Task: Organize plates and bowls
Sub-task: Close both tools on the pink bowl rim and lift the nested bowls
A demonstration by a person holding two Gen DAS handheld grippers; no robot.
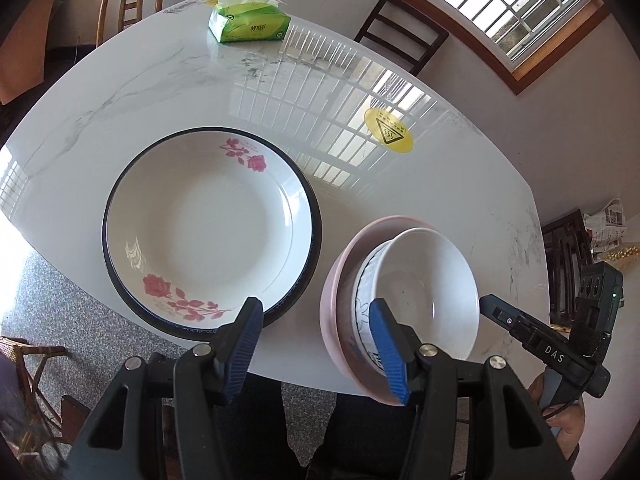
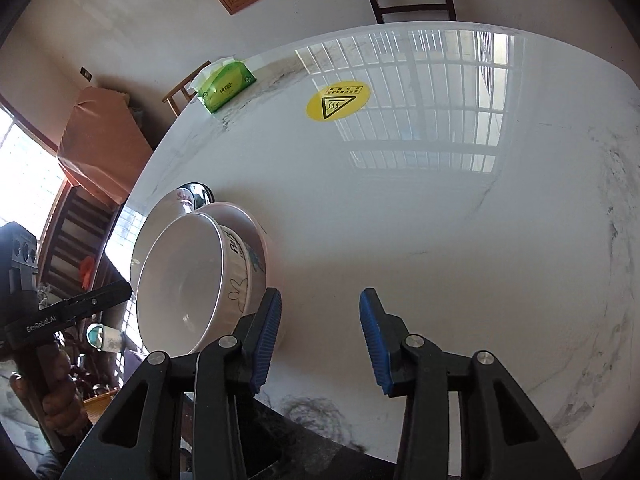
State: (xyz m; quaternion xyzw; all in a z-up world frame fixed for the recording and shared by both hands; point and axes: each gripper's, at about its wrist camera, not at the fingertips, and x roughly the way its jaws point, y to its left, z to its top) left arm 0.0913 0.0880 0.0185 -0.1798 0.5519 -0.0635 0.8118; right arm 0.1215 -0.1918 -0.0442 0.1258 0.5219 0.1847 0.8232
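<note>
A white plate with red roses [image 1: 208, 224] rests inside a dark-rimmed plate [image 1: 312, 248] on the white marble table [image 1: 160, 92]. To its right, a white bowl with a blue pattern [image 1: 424, 292] is nested in a pink bowl [image 1: 332, 292]. My left gripper [image 1: 316, 344] is open and empty above the table's near edge, between the plates and the bowls. In the right wrist view the nested bowls [image 2: 192, 276] sit at the left, the rose plate [image 2: 176, 200] behind them. My right gripper [image 2: 320, 336] is open and empty, just right of the bowls.
A green tissue pack [image 1: 250, 20] lies at the far end of the table, and a yellow hot-surface sticker [image 1: 388, 130] is on the tabletop. Chairs stand around the table: a wooden one [image 1: 128, 4] and a dark one [image 1: 404, 36] at the far side.
</note>
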